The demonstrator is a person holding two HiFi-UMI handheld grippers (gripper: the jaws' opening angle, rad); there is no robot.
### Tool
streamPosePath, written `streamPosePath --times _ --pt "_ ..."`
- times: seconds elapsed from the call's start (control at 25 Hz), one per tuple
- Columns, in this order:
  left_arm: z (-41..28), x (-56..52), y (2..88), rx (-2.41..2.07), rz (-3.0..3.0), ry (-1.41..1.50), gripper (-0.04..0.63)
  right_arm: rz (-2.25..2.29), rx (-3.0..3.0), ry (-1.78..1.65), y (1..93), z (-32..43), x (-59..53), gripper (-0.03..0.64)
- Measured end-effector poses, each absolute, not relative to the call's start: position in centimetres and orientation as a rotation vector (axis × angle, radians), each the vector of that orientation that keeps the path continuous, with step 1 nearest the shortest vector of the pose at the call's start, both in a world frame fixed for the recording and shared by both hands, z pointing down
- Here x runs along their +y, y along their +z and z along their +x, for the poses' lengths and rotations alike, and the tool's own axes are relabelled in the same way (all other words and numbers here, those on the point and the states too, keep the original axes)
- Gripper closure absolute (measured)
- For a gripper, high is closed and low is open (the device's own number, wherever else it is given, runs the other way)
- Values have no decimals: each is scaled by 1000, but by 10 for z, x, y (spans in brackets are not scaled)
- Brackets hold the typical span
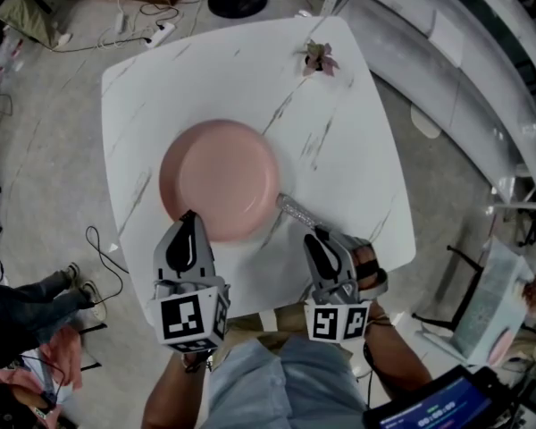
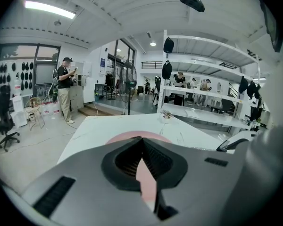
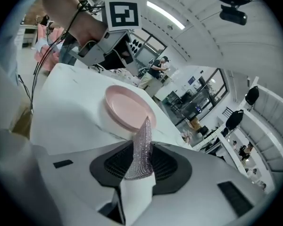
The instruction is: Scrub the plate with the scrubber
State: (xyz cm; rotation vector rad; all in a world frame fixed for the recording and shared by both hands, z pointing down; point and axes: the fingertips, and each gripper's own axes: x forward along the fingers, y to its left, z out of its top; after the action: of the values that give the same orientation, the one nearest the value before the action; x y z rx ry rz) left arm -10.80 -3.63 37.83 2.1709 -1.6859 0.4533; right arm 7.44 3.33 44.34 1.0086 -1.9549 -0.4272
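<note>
Pink plate (image 1: pixel 219 179): plain, round, shallow w/ raised rim, flat on white marbled table (image 1: pixel 357 150) nr its front edge. L gripper (image 1: pixel 189 216) clamped on plate's near rim; R gripper (image 1: pixel 314 234) pinches scrubber (image 1: pixel 295 210), a glittery silver mesh strip, tip by plate's front-right rim. B/w square codes on both grippers' cubes (image 1: pixel 189 318).

a small pink plant (image 1: pixel 320 58) sits near the far corner of the white table (image 1: pixel 357 150).
</note>
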Motion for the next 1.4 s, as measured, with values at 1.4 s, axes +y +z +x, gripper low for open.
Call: streamPosePath --times 1.4 --pt "-120 -28 371 -1712 2144 485 589 1329 -2102 411 489 133 -25 275"
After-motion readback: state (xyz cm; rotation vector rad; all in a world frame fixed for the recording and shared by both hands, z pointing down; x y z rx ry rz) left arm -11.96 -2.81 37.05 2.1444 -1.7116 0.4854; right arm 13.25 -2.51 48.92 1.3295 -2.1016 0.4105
